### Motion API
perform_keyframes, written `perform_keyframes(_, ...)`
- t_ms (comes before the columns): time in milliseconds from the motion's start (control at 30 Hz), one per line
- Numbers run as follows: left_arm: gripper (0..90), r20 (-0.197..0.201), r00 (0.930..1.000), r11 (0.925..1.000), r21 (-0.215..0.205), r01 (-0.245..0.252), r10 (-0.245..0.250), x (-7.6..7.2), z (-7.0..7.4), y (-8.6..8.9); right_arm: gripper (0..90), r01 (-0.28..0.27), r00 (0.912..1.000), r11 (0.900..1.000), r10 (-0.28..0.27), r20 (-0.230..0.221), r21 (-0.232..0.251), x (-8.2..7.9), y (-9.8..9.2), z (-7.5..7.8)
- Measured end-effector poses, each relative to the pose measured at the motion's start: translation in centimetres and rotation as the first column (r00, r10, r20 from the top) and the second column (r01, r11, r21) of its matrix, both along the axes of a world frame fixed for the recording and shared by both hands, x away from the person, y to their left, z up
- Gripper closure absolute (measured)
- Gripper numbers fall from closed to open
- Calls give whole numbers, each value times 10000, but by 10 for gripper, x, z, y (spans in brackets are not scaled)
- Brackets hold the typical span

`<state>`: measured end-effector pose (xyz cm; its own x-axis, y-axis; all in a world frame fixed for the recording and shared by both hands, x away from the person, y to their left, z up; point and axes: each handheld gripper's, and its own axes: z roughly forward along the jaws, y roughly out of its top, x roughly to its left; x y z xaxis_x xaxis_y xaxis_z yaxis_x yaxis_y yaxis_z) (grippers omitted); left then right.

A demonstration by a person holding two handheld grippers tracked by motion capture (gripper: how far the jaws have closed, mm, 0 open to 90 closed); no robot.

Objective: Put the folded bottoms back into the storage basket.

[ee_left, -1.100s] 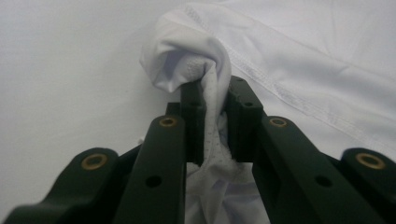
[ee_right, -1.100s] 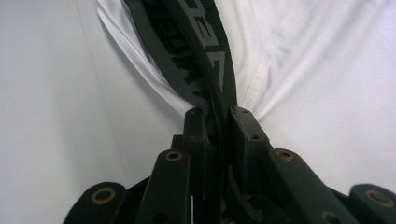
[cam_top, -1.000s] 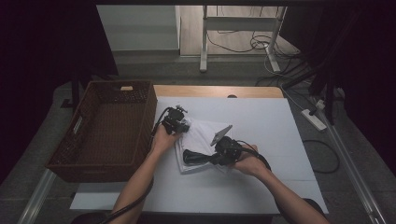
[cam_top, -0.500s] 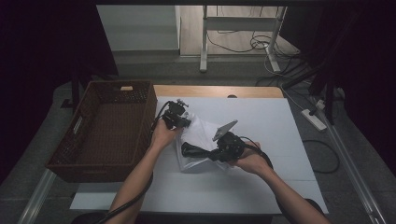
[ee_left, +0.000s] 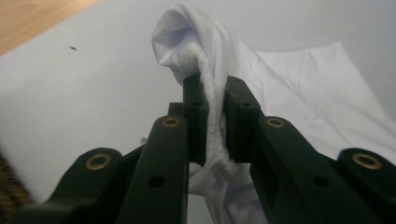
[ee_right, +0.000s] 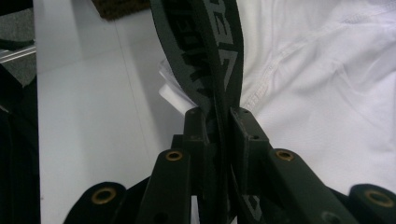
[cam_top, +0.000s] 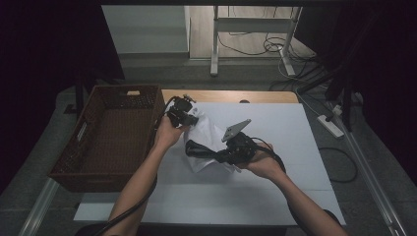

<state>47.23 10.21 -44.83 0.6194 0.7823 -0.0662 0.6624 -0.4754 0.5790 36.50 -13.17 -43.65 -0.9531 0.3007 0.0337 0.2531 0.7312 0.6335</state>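
Note:
A white garment [cam_top: 205, 133] with a black lettered waistband [cam_top: 197, 148] hangs between my two grippers above the white table [cam_top: 295, 196]. My left gripper [cam_top: 191, 121] is shut on a bunched white hem of the garment [ee_left: 289, 84]; in the left gripper view the cloth is pinched at the gripper's tips [ee_left: 215, 86]. My right gripper [cam_top: 220, 155] is shut on the waistband [ee_right: 205, 51], which runs up from between its jaws [ee_right: 217, 114], with white fabric [ee_right: 317, 84] to the right of it. The garment's lower part still rests on the table.
A brown wicker basket [cam_top: 69, 169] stands at the table's left edge, close to my left hand. A strip of bare wood [cam_top: 231, 96] lies along the table's far edge. Cables and a power strip [cam_top: 330, 125] lie on the floor to the right.
Both hands have risen, lifting the garment further off the table. The cloth now stretches more between the two grippers. Both grips are unchanged.

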Motion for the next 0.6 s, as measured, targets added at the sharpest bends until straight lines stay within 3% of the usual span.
perform_keyframes(333, 805, 308, 9994, 9998, -135, -150, 154, -1, 27, 16, 781, -135, 9997, 9986, 125, 190, 512, 2, 10, 22)
perform_keyframes(600, 806, 626, 9978, 9994, -277, -200, 217, -4, 43, 29, 781, -241, 9997, 9952, 243, -14, 944, 7, 19, 31)
